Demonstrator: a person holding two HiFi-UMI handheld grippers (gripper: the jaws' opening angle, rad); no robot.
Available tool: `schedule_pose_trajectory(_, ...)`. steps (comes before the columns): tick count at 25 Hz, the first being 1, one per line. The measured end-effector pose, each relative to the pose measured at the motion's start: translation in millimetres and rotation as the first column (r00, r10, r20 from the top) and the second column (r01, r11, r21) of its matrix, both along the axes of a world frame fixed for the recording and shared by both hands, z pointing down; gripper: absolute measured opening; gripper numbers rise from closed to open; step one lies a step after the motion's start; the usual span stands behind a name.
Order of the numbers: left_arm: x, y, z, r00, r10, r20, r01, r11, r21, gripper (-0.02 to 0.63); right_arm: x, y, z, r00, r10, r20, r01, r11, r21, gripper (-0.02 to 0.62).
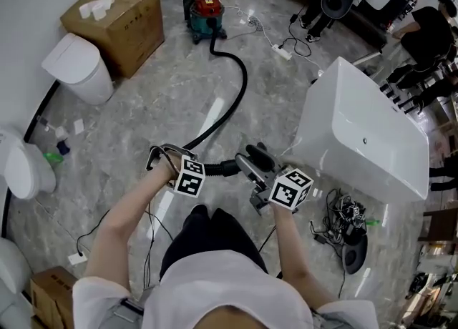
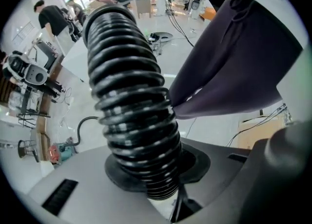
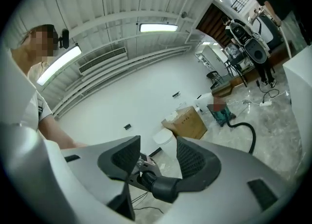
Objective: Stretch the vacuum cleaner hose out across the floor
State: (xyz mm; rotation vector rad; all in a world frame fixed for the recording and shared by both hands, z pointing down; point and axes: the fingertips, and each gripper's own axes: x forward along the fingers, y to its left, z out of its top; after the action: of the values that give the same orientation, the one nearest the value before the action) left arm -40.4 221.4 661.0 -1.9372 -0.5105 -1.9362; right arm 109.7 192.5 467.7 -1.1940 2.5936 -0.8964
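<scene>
Head view: open floor (image 1: 164,99) between toilet (image 1: 79,66) and bathtub (image 1: 336,156). Left gripper (image 1: 166,157) points down, clamping hose (image 1: 240,88); right gripper (image 1: 259,167) gapes, level.

A black hose (image 1: 240,84) is seen curving over the grey floor (image 1: 164,99) from the red vacuum cleaner (image 1: 206,14) to the left gripper (image 1: 163,157), with the right gripper (image 1: 255,163) just beside it, near a white bathtub (image 1: 365,134).

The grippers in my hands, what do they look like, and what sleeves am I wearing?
The left gripper and right gripper are grey with dark pads, and each carries a white cube printed with black square markers. The sleeves are short and white.
</scene>
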Motion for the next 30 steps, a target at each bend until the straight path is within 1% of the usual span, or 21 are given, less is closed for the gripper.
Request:
schedule_pose_trajectory(2,3.1,7.0,5.6,0.999,0.027,0.016,-0.027,1.0,0.006,0.121,-8.8,6.7,9.1,0.999,-0.048,-0.011,0.048,0.999,-0.024,0.225)
schedule_pose_trajectory(3,5.0,9.5,7.7,1.0,0.026,0.014,-0.026,1.0,0.006,0.121,-15.1,11.2,14.7,0.996,-0.081,-0.032,0.08,0.996,-0.035,0.225)
schedule_pose_trajectory(5,9.6,12.5,9.6,1.0,-0.01,-0.015,0.01,1.0,-0.003,0.121,-25.5,19.1,24.0,0.989,-0.127,-0.073,0.124,0.991,-0.051,0.225)
schedule_pose_trajectory(6,12.3,13.6,9.5,0.998,-0.044,-0.037,0.044,0.999,-0.015,0.121,-27.5,21.5,26.1,0.989,-0.129,-0.075,0.125,0.991,-0.055,0.225)
schedule_pose_trajectory(9,20.5,16.9,8.4,0.98,-0.169,-0.103,0.163,0.985,-0.065,0.122,-24.0,24.4,25.8,0.996,-0.088,-0.019,0.087,0.994,-0.069,0.225)
schedule_pose_trajectory(11,21.3,21.1,10.6,0.967,-0.224,-0.119,0.214,0.972,-0.093,0.121,-22.0,27.2,27.3,0.998,-0.068,-0.002,0.068,0.995,-0.079,0.225)
schedule_pose_trajectory(15,14.3,39.5,26.8,0.957,-0.263,-0.119,0.247,0.96,-0.134,0.123,-22.9,38.4,36.1,0.999,-0.028,0.018,0.029,0.995,-0.1,0.225)
schedule_pose_trajectory(18,14.4,61.4,41.0,0.945,-0.301,-0.131,0.278,0.946,-0.165,0.123,-18.0,52.5,46.0,0.999,0.007,0.031,-0.003,0.993,-0.122,0.225)
schedule_pose_trajectory(24,22.6,99.6,48.4,0.923,-0.357,-0.144,0.328,0.925,-0.192,0.123,-8.0,85.0,61.0,0.996,0.033,0.078,-0.021,0.989,-0.148,0.225)
schedule_pose_trajectory(25,24.9,106.1,48.4,0.913,-0.378,-0.155,0.346,0.917,-0.199,0.123,-8.4,89.8,62.1,0.996,0.031,0.086,-0.018,0.989,-0.147,0.225)
schedule_pose_trajectory(26,28.5,112.6,48.3,0.896,-0.409,-0.171,0.373,0.904,-0.21,0.123,-9.0,95.1,62.2,0.995,0.026,0.094,-0.013,0.989,-0.144,0.225)
schedule_pose_trajectory(27,33.1,119.2,48.0,0.871,-0.452,-0.191,0.409,0.884,-0.227,0.123,-9.8,101.6,61.6,0.994,0.019,0.104,-0.004,0.99,-0.14,0.225)
schedule_pose_trajectory(28,38.3,125.3,47.7,0.836,-0.506,-0.212,0.454,0.855,-0.251,0.123,-10.7,109.3,60.6,0.993,0.008,0.115,0.007,0.991,-0.135,0.225)
schedule_pose_trajectory(29,43.5,130.1,47.1,0.788,-0.569,-0.235,0.505,0.816,-0.281,0.123,-11.3,117.9,59.5,0.992,-0.003,0.126,0.019,0.991,-0.132,0.225)
schedule_pose_trajectory(30,49.0,132.6,45.8,0.724,-0.639,-0.26,0.56,0.764,-0.32,0.123,-11.0,126.7,58.5,0.991,-0.012,0.135,0.03,0.991,-0.13,0.225)
